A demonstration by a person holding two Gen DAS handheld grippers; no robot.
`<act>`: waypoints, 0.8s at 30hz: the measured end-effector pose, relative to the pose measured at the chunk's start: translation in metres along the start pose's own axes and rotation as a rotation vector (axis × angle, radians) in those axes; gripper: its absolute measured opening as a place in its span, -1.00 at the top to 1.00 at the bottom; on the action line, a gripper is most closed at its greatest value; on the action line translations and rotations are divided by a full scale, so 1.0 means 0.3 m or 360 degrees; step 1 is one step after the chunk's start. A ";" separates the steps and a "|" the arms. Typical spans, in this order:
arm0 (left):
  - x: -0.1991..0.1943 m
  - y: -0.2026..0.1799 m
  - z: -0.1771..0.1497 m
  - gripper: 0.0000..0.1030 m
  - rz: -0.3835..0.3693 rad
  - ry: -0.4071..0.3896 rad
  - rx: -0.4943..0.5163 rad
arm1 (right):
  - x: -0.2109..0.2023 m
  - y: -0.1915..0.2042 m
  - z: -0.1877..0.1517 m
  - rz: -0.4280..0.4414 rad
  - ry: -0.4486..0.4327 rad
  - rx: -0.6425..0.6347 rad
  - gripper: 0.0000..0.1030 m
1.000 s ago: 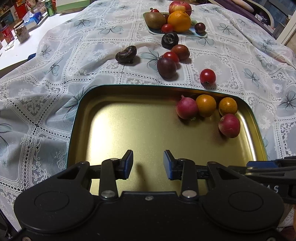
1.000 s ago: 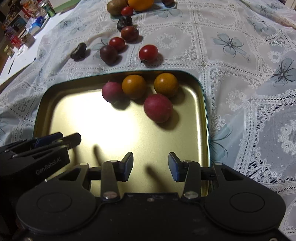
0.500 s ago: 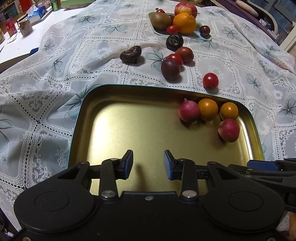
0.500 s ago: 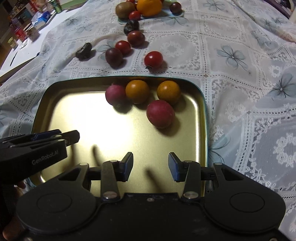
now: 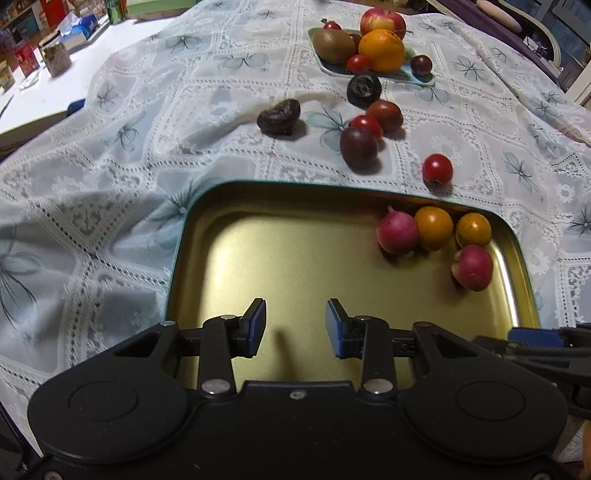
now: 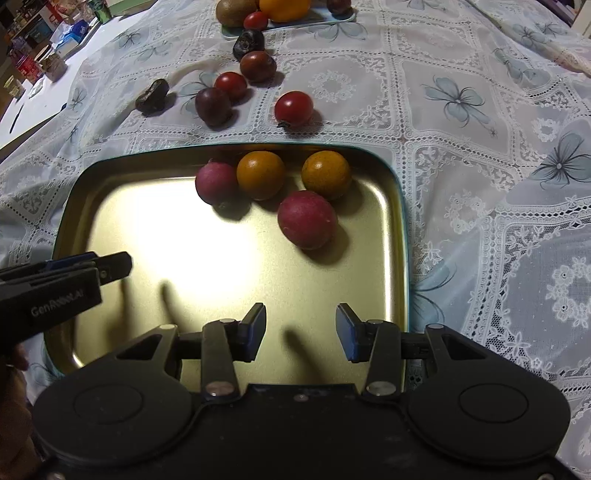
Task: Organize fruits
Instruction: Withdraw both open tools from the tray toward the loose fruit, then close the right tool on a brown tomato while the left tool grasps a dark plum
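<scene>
1. Four small fruits already sit in the gold tray (image 6: 85,206), bunched at its far right corner: two pink-red ones (image 6: 307,219) (image 6: 216,183) and two orange ones (image 6: 260,174) (image 6: 326,173). The sorting looks partly done, with more loose fruit waiting on the tablecloth (image 6: 461,155).

2. Both tools hang over the near half of the tray, tilted steeply down. The left gripper (image 5: 295,323) has its jaws parted with nothing between them; the right gripper (image 6: 301,331) is likewise parted and empty. I read this as the pause between a drop-off and the next pick.

3. Nearest candidate is the red cherry tomato (image 6: 294,108), lying just beyond the tray's far edge, apart from the others. A reach over the far rim, then a gentle close on it, seems the likely next move; it is round and would roll if nudged.

4. Further out, toward the cloth's far edge, lie a dark plum (image 5: 358,147) touching a second red tomato (image 5: 365,124), a brown-red fruit (image 5: 385,115), a black round one (image 5: 364,89) and a wrinkled dark piece (image 5: 278,116) off to the left.

5. Beyond those, a pale plate (image 5: 421,78) holds a kiwi (image 5: 333,45), an orange (image 5: 382,50) and an apple (image 5: 382,22).

6. Obstacles: the tray's raised rim, the four fruits crowding the path, and the two tools standing close side by side.
</scene>
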State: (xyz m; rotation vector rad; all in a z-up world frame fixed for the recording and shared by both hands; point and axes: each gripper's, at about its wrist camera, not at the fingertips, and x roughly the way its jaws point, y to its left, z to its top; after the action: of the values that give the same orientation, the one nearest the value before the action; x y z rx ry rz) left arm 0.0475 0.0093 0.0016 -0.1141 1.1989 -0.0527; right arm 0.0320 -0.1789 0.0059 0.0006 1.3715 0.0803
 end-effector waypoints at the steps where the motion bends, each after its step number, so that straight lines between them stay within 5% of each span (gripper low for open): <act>1: -0.002 0.002 0.007 0.15 0.0005 -0.0009 0.0003 | 0.000 -0.001 0.000 -0.0005 0.0002 -0.0001 0.14; 9: -0.012 0.014 0.095 0.15 0.0031 -0.0058 0.0017 | -0.049 0.002 0.055 0.0003 -0.0060 -0.0090 0.14; 24: 0.082 -0.080 0.324 0.15 -0.0063 -0.0073 0.0077 | -0.036 -0.039 0.410 -0.0034 -0.0314 0.0049 0.13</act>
State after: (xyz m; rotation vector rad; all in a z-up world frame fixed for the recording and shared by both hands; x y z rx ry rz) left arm 0.1475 -0.0112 0.0164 -0.0964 1.1488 -0.1130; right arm 0.1508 -0.1853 0.0404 0.0191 1.1752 0.0404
